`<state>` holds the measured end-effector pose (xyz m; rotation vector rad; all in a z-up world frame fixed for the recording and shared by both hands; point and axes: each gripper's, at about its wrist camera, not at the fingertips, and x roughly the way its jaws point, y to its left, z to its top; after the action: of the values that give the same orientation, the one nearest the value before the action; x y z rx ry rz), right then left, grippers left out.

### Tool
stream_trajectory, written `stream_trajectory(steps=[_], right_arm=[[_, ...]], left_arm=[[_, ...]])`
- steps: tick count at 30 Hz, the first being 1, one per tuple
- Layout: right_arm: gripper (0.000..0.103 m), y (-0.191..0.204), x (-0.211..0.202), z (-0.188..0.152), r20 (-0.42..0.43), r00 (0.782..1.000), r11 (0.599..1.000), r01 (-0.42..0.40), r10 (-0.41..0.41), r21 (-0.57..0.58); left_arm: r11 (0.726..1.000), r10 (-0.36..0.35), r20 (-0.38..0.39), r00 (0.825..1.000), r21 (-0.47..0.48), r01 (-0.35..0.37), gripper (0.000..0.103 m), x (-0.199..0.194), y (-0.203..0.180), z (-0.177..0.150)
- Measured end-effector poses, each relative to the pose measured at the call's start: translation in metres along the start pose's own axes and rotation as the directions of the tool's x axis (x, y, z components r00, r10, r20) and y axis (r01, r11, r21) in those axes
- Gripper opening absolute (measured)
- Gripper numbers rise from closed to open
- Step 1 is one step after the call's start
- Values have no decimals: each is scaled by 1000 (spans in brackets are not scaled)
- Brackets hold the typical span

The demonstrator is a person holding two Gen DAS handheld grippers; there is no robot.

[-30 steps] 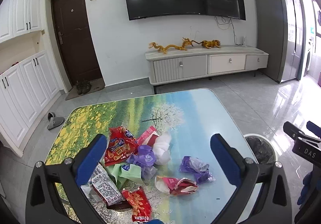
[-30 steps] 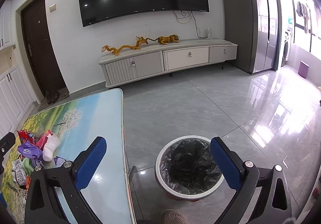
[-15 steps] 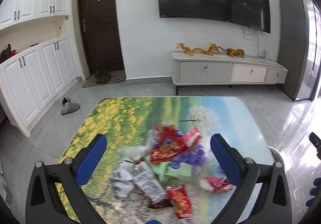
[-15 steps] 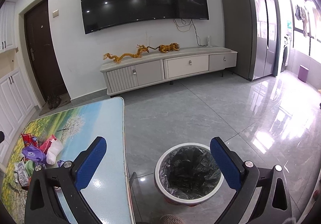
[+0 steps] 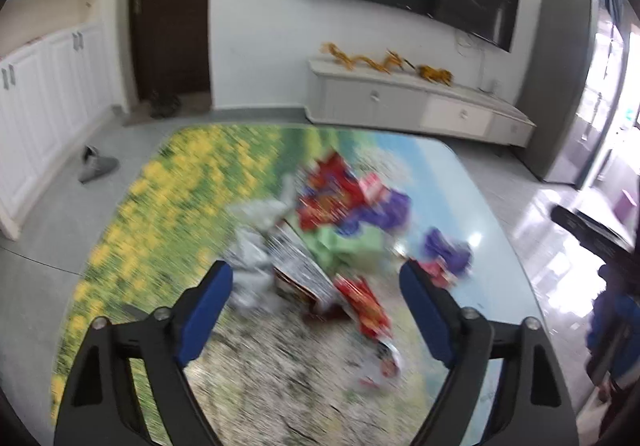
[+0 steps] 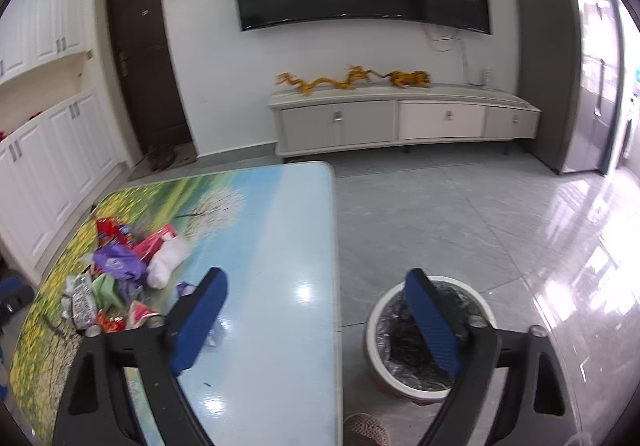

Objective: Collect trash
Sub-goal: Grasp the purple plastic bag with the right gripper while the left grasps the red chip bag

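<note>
A heap of trash wrappers [image 5: 320, 238] lies on the landscape-print table [image 5: 160, 214]: a red snack bag [image 5: 332, 198], purple wrappers [image 5: 388, 206], green paper and a silver packet [image 5: 256, 258]. My left gripper [image 5: 316, 286] hovers just in front of the heap, its jaws closing with nothing gripped; this view is blurred. My right gripper [image 6: 316, 306] hangs over the table's right edge, jaws closing on nothing. In the right wrist view, the heap [image 6: 120, 270] lies to its left. The white trash bin [image 6: 374, 320] with a black liner stands on the floor behind its right finger.
A long TV cabinet [image 6: 400, 122] stands against the far wall under a wall-mounted TV. White cupboards [image 5: 48, 86] and a dark door line the left side. A grey slipper [image 5: 96, 166] lies on the floor. Glossy tiled floor [image 6: 480, 226] spreads to the right of the table.
Both pairs of jaws stand narrower than before. The left view has swung left and moved in on the heap. The right view has shifted left over the table's edge.
</note>
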<state>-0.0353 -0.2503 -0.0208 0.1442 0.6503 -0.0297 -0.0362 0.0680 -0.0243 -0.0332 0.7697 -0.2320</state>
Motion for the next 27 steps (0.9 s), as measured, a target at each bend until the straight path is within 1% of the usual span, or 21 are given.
stream_trajectory(steps=[1, 2, 3, 7, 9, 12, 16, 18, 20, 21, 22, 23, 25, 27], right_arm=[[74, 6, 6, 1, -13, 999, 999, -30, 29, -12], [67, 12, 11, 1, -27, 998, 998, -55, 54, -24], [63, 18, 17, 1, -43, 996, 996, -81, 79, -36], [57, 41, 41, 0, -107, 974, 976, -206, 198, -67], [54, 50, 55, -2, -142, 962, 966, -245, 233, -78], [52, 62, 77, -7, -198, 939, 952, -298, 279, -72], [48, 72, 95, -17, -250, 915, 937, -342, 316, -70], [40, 71, 101, -20, -274, 902, 932, -359, 333, -48], [35, 68, 108, -25, -292, 892, 930, -366, 345, -20], [31, 67, 110, -27, -297, 889, 929, -369, 350, -11], [30, 65, 111, -29, -300, 884, 926, -377, 359, -3], [29, 64, 110, -29, -296, 883, 925, -381, 364, -1], [29, 61, 108, -29, -290, 882, 922, -388, 373, 7], [28, 57, 104, -29, -270, 885, 921, -390, 379, 15]], left_arm=[[1000, -24, -20, 1000, 3, 24, 80, 4, -4, -4], [999, -48, -45, 998, 10, 49, 77, 10, -10, -10], [998, -61, -65, 996, 16, 62, 76, 15, -15, -14], [994, -100, -135, 986, 27, 105, 66, 35, -31, -27], [994, -100, -165, 981, 27, 106, 63, 43, -36, -31], [995, -88, -202, 975, 21, 95, 57, 55, -34, -36], [996, -92, -233, 968, -6, 94, 44, 65, -30, -41], [995, -99, -240, 966, -8, 100, 38, 67, -30, -43], [993, -114, -250, 961, -8, 115, 26, 69, -32, -43], [992, -125, -254, 959, -8, 128, 23, 69, -35, -44], [991, -131, -257, 958, -5, 134, 17, 68, -37, -44], [990, -134, -258, 957, -1, 138, 15, 67, -39, -45], [990, -133, -251, 959, 7, 140, 15, 63, -43, -46], [991, -128, -237, 963, 16, 135, 15, 56, -48, -46]])
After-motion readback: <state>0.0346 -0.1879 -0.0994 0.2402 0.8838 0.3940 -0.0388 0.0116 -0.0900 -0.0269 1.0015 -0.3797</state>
